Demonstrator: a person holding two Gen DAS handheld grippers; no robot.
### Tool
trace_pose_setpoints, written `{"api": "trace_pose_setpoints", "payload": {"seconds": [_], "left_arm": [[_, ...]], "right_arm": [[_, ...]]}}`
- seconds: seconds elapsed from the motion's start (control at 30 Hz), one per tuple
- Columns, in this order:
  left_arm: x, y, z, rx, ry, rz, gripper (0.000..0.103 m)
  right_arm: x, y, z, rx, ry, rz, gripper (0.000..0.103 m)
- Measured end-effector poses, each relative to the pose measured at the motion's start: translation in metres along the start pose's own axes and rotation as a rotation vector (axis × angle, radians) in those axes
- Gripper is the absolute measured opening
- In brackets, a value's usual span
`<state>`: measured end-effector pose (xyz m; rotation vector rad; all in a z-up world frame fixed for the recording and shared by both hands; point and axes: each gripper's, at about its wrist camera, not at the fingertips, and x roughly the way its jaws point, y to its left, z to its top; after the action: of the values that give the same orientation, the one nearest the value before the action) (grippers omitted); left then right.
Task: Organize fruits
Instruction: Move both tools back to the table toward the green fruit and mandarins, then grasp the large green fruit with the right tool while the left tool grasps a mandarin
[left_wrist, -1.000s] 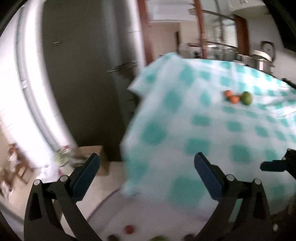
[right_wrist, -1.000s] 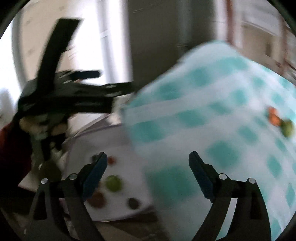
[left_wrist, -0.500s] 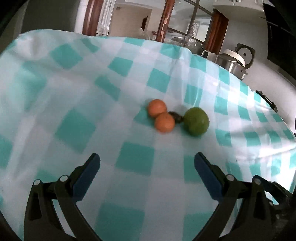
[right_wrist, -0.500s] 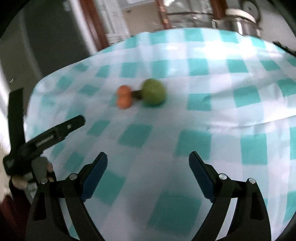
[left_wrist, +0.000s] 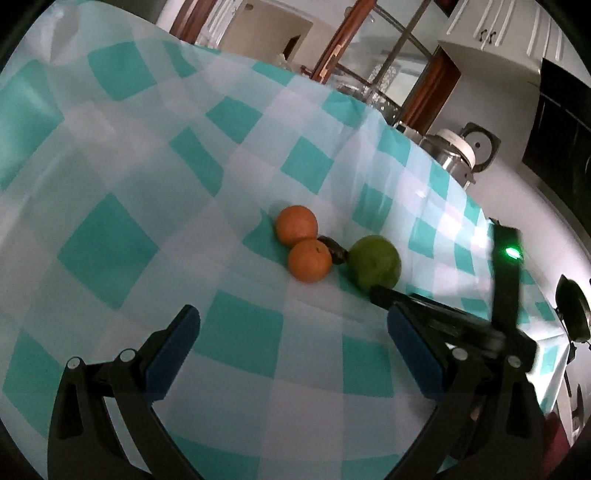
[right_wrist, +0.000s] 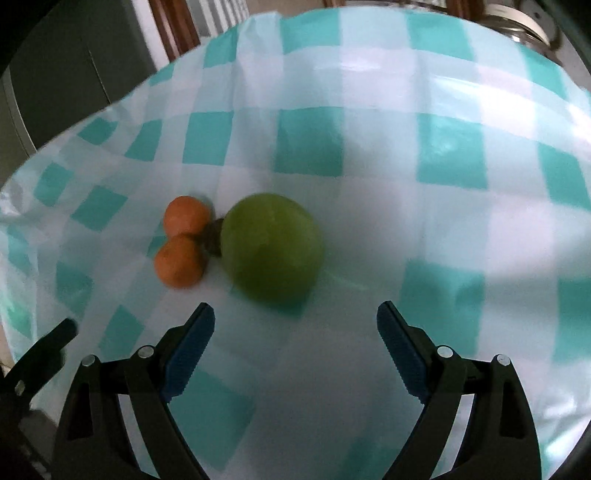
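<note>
Two oranges (left_wrist: 296, 225) (left_wrist: 309, 260), a small dark fruit (left_wrist: 334, 250) and a big green fruit (left_wrist: 375, 262) lie together on the teal-checked tablecloth (left_wrist: 147, 206). My left gripper (left_wrist: 291, 345) is open and empty, a little short of the oranges. My right gripper (right_wrist: 295, 332) is open and empty, just short of the green fruit (right_wrist: 271, 252), with the oranges (right_wrist: 186, 218) (right_wrist: 179, 263) to its left. The right gripper's finger also shows in the left wrist view (left_wrist: 436, 314), next to the green fruit.
A steel pot with a white lid (left_wrist: 452, 153) stands beyond the table's far edge. Wooden door frames (left_wrist: 341, 40) and a grey cabinet (right_wrist: 74, 74) lie behind. The cloth hangs over the table's left edge (right_wrist: 22, 206). A tip of the left gripper (right_wrist: 40, 347) shows low left.
Both grippers swung from the floor and table side onto the tabletop and moved closer to the fruit group. The right gripper now sits near the green fruit. Both stayed open.
</note>
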<state>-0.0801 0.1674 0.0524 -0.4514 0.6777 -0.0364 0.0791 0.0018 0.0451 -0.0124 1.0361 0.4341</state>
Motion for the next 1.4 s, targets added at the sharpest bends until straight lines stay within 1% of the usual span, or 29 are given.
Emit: {"api": "trace_pose_setpoints", "payload": {"seconds": [0.2, 0.33, 0.4, 0.43, 0.47, 0.53, 0.63, 0.67, 0.73, 0.83, 0.93, 0.97, 1.03, 1.07, 1.13, 1.17, 1.23, 1.3, 1.37, 1.4], "left_arm": [[-0.002, 0.001, 0.000, -0.004, -0.006, -0.004, 0.102], [-0.002, 0.001, 0.000, -0.005, -0.005, -0.007, 0.102], [-0.002, 0.001, 0.000, -0.004, -0.005, -0.007, 0.102], [-0.002, 0.001, 0.000, -0.004, -0.004, -0.007, 0.102], [-0.002, 0.001, 0.000, -0.003, -0.004, -0.006, 0.102], [-0.003, 0.001, 0.000, 0.001, -0.004, -0.002, 0.102], [-0.002, 0.001, 0.000, 0.007, -0.003, 0.005, 0.102], [-0.002, 0.001, 0.001, 0.008, -0.003, 0.007, 0.102], [-0.002, 0.000, 0.000, 0.011, -0.003, 0.014, 0.102], [-0.001, -0.003, 0.000, 0.027, 0.002, 0.028, 0.102], [0.005, -0.009, -0.002, 0.065, 0.042, 0.036, 0.102], [0.006, -0.011, -0.003, 0.074, 0.052, 0.038, 0.102], [0.008, -0.015, -0.004, 0.088, 0.058, 0.066, 0.102], [0.011, -0.018, -0.004, 0.102, 0.073, 0.069, 0.102], [0.023, -0.026, -0.003, 0.143, 0.119, 0.076, 0.102], [0.029, -0.030, -0.001, 0.160, 0.127, 0.088, 0.102], [0.043, -0.043, 0.005, 0.222, 0.125, 0.149, 0.102], [0.061, -0.053, 0.013, 0.257, 0.132, 0.189, 0.101], [0.076, -0.057, 0.018, 0.250, 0.153, 0.190, 0.098], [0.088, -0.059, 0.022, 0.257, 0.174, 0.202, 0.092]], "right_arm": [[0.022, 0.007, 0.018, -0.058, 0.031, -0.018, 0.087], [0.030, 0.013, 0.024, -0.099, 0.028, -0.044, 0.086], [0.029, 0.015, 0.024, -0.115, 0.013, -0.049, 0.067], [0.028, 0.016, 0.023, -0.125, 0.008, -0.037, 0.062], [0.025, 0.017, 0.020, -0.131, 0.004, -0.039, 0.060], [0.020, 0.012, 0.016, -0.105, -0.005, -0.042, 0.060], [0.003, -0.006, 0.006, 0.003, -0.054, -0.011, 0.060], [-0.006, -0.017, 0.002, 0.058, -0.080, -0.005, 0.060], [-0.018, -0.033, -0.005, 0.126, -0.123, -0.028, 0.060], [-0.030, -0.052, -0.014, 0.189, -0.184, -0.073, 0.060], [-0.040, -0.068, -0.021, 0.262, -0.239, -0.058, 0.061], [-0.039, -0.070, -0.022, 0.265, -0.243, -0.053, 0.061], [-0.039, -0.070, -0.025, 0.266, -0.249, -0.031, 0.061], [-0.035, -0.065, -0.019, 0.268, -0.252, -0.021, 0.061], [-0.033, -0.070, -0.018, 0.277, -0.252, -0.003, 0.061], [-0.033, -0.073, -0.019, 0.281, -0.247, 0.006, 0.061], [-0.034, -0.077, -0.021, 0.294, -0.244, 0.020, 0.061], [-0.029, -0.071, -0.017, 0.301, -0.249, 0.024, 0.061], [-0.030, -0.072, -0.018, 0.301, -0.247, 0.031, 0.061], [-0.029, -0.072, -0.018, 0.299, -0.245, 0.033, 0.061]]}}
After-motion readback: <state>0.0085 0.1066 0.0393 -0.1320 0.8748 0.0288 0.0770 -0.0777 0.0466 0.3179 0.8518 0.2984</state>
